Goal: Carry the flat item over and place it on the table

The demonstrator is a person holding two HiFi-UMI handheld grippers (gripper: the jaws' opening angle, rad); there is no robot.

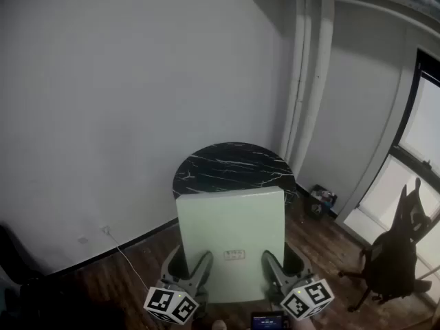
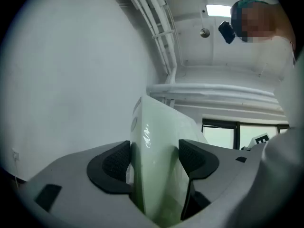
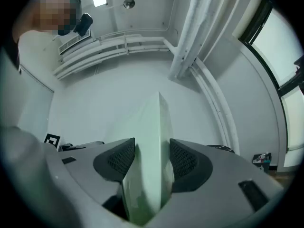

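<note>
At the bottom of the head view, the left claw (image 1: 187,268) and the right claw (image 1: 282,267) both hold the near edge of a pale green flat panel (image 1: 230,229), one near each lower corner. The panel is off the floor, carried between the two claws with its broad face towards the camera, and a small white label (image 1: 234,255) sits low on that face. Its far edge overlaps the near rim of a round, black, marble-patterned counter (image 1: 232,162). Whether the panel touches the counter cannot be told from here.

In the left gripper view, the left claw (image 2: 154,158) is clenched on the panel (image 2: 152,134), with the dark ribbed pads pressing both faces and the sheet rising edge-on between them. In the right gripper view, the right claw (image 3: 152,158) grips the panel (image 3: 154,129) the same way, a pad tight against each side.

Behind the counter is a plain white wall (image 1: 137,88), with white pipes (image 1: 307,81) running down the corner. A window (image 1: 421,139) is at the right, and a black chair (image 1: 393,253) stands on the dark wooden floor (image 1: 323,246) below it.
</note>
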